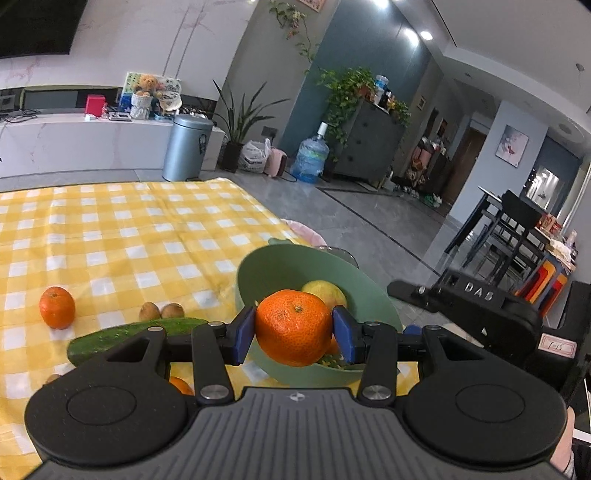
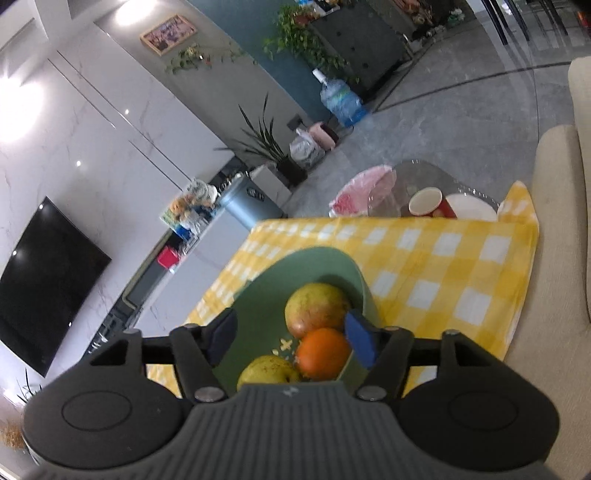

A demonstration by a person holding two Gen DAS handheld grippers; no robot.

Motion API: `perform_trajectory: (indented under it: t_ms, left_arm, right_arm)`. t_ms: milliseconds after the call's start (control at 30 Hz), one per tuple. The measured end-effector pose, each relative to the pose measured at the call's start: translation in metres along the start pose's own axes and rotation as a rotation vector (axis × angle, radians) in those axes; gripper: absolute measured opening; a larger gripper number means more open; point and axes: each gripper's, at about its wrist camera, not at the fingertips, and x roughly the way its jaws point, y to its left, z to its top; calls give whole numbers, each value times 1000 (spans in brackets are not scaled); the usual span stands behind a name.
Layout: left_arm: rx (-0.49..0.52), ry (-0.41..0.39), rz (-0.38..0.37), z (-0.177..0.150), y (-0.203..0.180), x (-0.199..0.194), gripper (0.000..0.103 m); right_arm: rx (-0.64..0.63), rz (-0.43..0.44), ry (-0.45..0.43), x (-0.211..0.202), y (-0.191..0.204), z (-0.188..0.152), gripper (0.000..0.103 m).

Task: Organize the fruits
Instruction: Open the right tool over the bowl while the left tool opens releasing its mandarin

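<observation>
Room, left wrist view: white marble wall (image 1: 155, 40) at far left, with a dark TV screen (image 1: 35, 26) upper left. White low counter (image 1: 81, 144) below it. Grey pedal bin (image 1: 186, 147) beside counter, potted plant (image 1: 240, 125) just right. Teal wall (image 1: 354, 48) behind a dark cabinet (image 1: 369, 144). Grey tiled floor (image 1: 369, 218). Ceiling spotlights (image 1: 424, 35) lit.

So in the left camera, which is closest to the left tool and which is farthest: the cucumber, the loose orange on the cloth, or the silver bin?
1. Cucumber: lies just left of the left tool.
2. Loose orange: farther left on the checked cloth.
3. Silver bin: on the floor beyond the cloth's far edge.
</observation>
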Motion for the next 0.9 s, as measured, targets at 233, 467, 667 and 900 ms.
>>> perform_trajectory:
  t_ms: [233,467,667,900]
  left_arm:
    - [36,69,-71,-3,-18,17,52]
    - [84,157,-56,-2,-34,53,52]
    - [112,188,-18,-3,-38,71,52]
    - [115,175,-2,-5,-38,71,61]
  right_arm:
    - [21,20,-21,-2,-6,3,66]
    - [19,55,-17,-2,-8,3,66]
    - [31,69,-7,2,-12,4,66]
    - [52,69,-3,4,-18,5,66]
